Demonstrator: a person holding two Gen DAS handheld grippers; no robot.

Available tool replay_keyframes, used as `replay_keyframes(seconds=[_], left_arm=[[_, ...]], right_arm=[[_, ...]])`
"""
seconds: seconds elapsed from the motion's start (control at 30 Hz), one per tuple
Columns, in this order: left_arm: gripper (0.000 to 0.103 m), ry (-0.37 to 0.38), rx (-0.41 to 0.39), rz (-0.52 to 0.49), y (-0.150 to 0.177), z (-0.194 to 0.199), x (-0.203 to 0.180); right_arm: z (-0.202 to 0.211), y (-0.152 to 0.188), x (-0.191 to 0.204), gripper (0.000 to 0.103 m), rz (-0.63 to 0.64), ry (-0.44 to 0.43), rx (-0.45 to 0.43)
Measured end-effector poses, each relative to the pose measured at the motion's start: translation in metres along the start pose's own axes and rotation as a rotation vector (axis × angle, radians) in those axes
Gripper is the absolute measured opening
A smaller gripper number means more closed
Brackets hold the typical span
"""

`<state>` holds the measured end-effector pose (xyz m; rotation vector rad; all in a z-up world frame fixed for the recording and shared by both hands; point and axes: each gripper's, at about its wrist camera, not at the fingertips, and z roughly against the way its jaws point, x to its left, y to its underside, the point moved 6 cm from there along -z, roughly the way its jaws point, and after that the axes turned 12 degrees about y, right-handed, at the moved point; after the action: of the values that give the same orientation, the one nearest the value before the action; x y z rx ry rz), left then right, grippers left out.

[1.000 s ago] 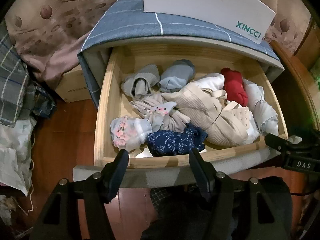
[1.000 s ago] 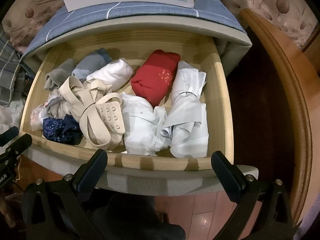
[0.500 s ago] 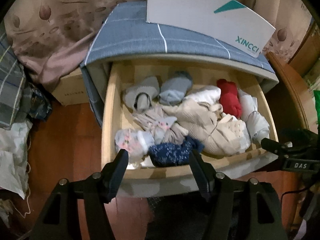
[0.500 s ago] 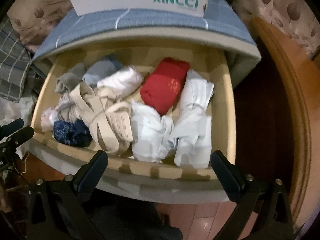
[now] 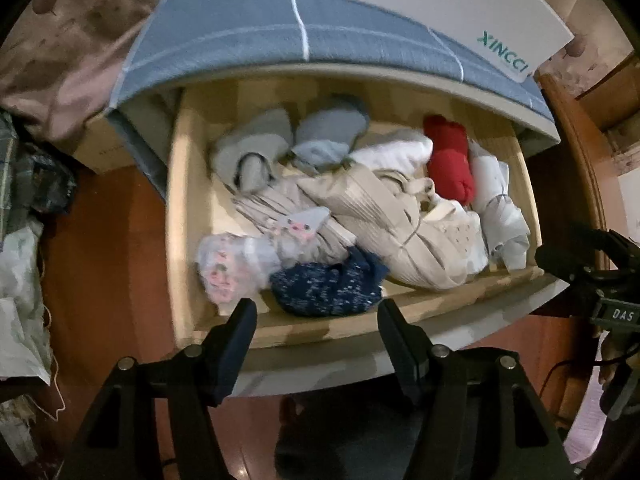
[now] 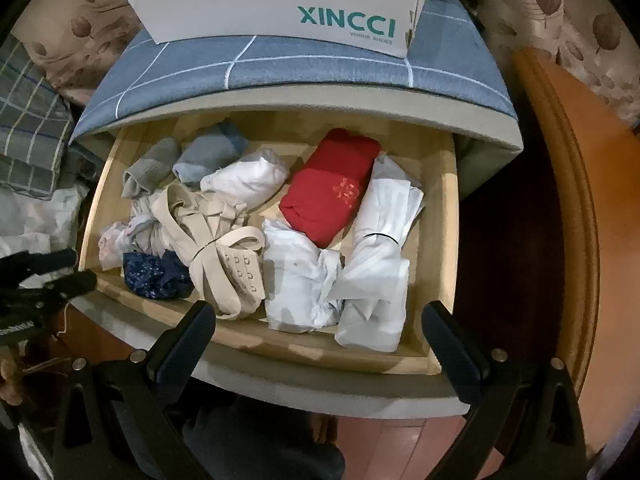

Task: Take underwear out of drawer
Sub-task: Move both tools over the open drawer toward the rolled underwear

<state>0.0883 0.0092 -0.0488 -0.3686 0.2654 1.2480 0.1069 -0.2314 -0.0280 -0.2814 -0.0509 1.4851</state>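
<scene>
The wooden drawer (image 5: 180, 216) (image 6: 440, 208) stands pulled out, full of rolled and bundled underwear. A navy dotted piece (image 5: 328, 284) (image 6: 154, 276) lies at the front, a beige bra (image 5: 384, 216) (image 6: 224, 264) in the middle, a red folded piece (image 5: 448, 160) (image 6: 332, 188) toward the back right, and white bundles (image 6: 372, 248) on the right. My left gripper (image 5: 316, 316) hangs open over the drawer's front edge, just before the navy piece. My right gripper (image 6: 320, 320) is wide open over the front edge near the white bundles. Neither holds anything.
A white XINCCI box (image 6: 280, 0) sits on the blue checked cloth (image 6: 280, 68) covering the cabinet top. Heaped clothes (image 5: 24, 200) lie on the red wooden floor to the left. A curved wooden bed frame (image 6: 568, 200) rises on the right.
Both grippers have risen and drawn slightly back from the drawer, so more of the cabinet top and box shows. The clothes have not moved.
</scene>
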Motion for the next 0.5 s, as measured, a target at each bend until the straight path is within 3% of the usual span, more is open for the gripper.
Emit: replay_keyframes(seconds=[0.33,0.5], left_arm=[[0.064,0.028,0.096,0.091,-0.009,-0.046,-0.003],[0.064,0.003,0.123,0.105,-0.009,-0.064,-0.003]], right_arm=[[-0.013,0.003,-0.006,0.102,-0.006,-0.011,0.027],[-0.022,0.004,-0.006,0.102,0.012,-0.006,0.05]])
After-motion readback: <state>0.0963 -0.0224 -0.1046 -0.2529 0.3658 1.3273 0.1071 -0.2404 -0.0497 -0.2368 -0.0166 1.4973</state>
